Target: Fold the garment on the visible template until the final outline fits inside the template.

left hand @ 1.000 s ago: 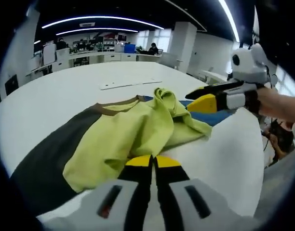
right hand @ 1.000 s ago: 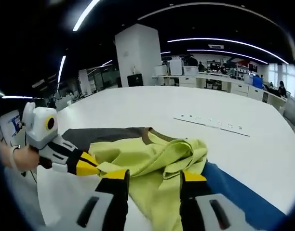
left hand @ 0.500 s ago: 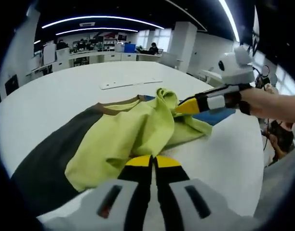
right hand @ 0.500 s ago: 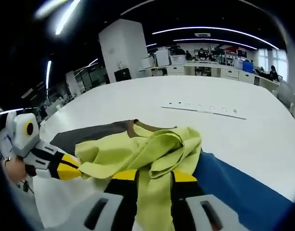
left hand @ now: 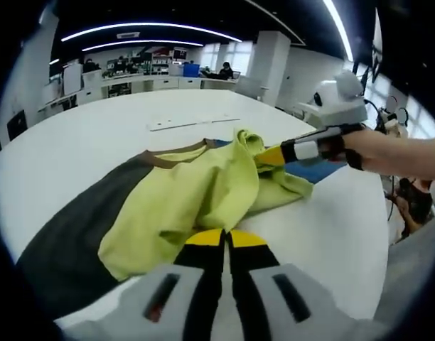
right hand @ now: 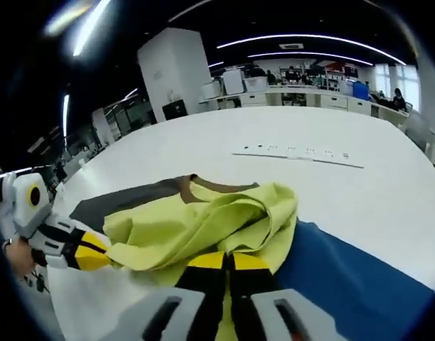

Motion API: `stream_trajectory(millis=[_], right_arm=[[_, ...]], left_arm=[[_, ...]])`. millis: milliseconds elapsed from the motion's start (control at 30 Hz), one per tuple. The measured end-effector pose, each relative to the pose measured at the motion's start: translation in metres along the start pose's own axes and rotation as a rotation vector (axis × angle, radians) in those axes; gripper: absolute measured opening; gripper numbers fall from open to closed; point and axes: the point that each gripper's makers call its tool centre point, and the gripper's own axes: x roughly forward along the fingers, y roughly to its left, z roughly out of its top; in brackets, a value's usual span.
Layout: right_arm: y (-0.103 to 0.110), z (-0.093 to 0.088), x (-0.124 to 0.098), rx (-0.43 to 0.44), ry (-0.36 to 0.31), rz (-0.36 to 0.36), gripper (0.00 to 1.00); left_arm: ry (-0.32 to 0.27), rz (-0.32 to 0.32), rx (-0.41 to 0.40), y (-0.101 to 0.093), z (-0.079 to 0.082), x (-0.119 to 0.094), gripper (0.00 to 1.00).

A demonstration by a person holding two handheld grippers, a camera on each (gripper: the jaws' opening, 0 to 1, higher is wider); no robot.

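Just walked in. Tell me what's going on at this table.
A person is folding a yellow-green garment with a hand-held gripper in each hand. The left gripper is shut on the garment's near edge, and the right gripper is shut on a bunched fold at the other side. The garment lies crumpled, partly over a dark grey panel and a blue panel on the white table. The fold is not finished.

right gripper, jaws pinching yellow-green garment
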Motion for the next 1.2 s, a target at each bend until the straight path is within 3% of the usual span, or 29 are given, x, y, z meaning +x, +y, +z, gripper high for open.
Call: stream_trajectory(millis=[333, 733, 967, 1100, 1200], right_arm=[[0.008, -0.003, -0.033, -0.066, -0.006, 0.021, 0.0], [0.017, -0.015, -0.083, -0.139, -0.017, 0.027, 0.0], [0.02, -0.034, -0.108, -0.189, 0.0, 0.035, 0.0], [0.019, -0.044, -0.121, -0.178, 0.006, 0.039, 0.0], [0.024, -0.059, -0.133, -0.228, 0.039, 0.061, 0.0]], left_arm=[[-0.001, 0.007, 0.0, 0.004, -0.006, -0.016, 0.0], [0.021, 0.026, 0.038, 0.011, -0.024, -0.056, 0.0], [0.045, 0.033, 0.103, 0.011, -0.032, -0.077, 0.0], [0.055, 0.041, 0.102, 0.015, -0.041, -0.094, 0.0], [0.082, 0.045, 0.134, 0.016, -0.051, -0.105, 0.0]])
